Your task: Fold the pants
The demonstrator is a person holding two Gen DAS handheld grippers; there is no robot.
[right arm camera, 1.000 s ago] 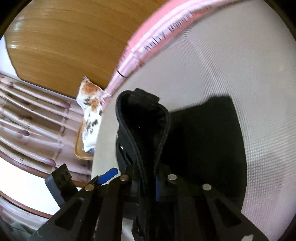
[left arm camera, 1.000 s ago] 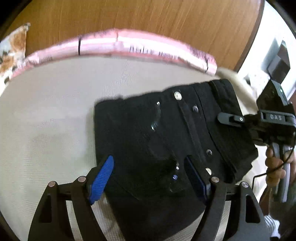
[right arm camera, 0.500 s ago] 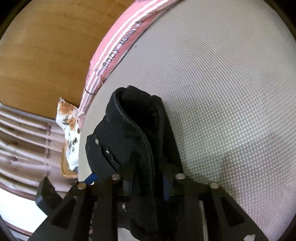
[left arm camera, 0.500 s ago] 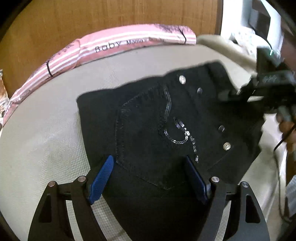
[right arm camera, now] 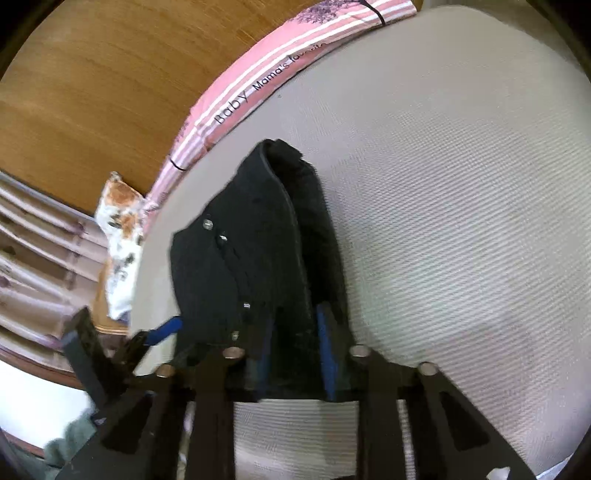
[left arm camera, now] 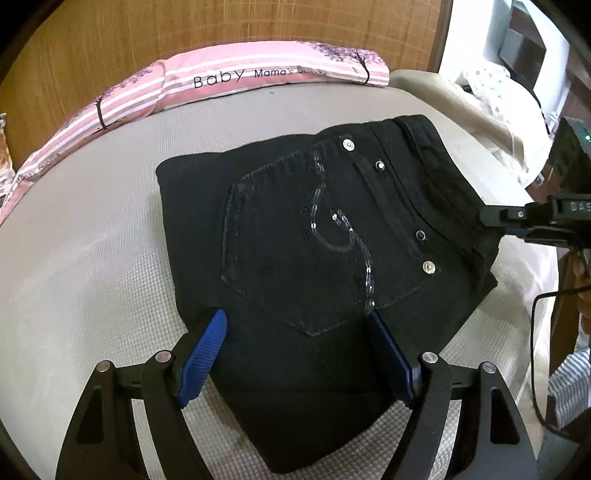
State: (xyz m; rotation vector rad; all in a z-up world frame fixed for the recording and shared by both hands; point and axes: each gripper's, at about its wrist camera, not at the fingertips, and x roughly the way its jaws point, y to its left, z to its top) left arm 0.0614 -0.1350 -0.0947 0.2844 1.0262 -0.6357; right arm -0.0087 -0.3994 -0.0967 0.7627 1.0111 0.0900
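On the beige mattress [left arm camera: 92, 258], the black pants [left arm camera: 314, 240] lie folded into a compact block, back pocket [left arm camera: 295, 251] facing up with a sequined swirl and metal rivets. The pink striped pillow [left arm camera: 229, 77] lies along the mattress edge beyond the pants, against a wooden headboard [left arm camera: 221, 26].

Left tongs [left arm camera: 295, 350]: jaws spread wide, blue pads [left arm camera: 201, 363] straddling the near part of the pants, one pad at the pants' left edge and the other over the fabric to the right of the pocket tip. Nothing is clamped between the pads. Whether the pads touch the fabric cannot be determined.

Right tongs [right arm camera: 291, 347]: jaws partly closed around the waistband end of the pants [right arm camera: 266, 258], on the side of the pants away from the left tongs. A thick fold of fabric fills the space between the blue pads [right arm camera: 325, 350], and that end of the pants rises above the mattress [right arm camera: 461, 221]. In the left wrist view the right tongs [left arm camera: 491, 221] meet the waistband at the pants' right edge.

A floral cushion [right arm camera: 120, 229] sits past the pillow [right arm camera: 280, 62], well apart from the pants.
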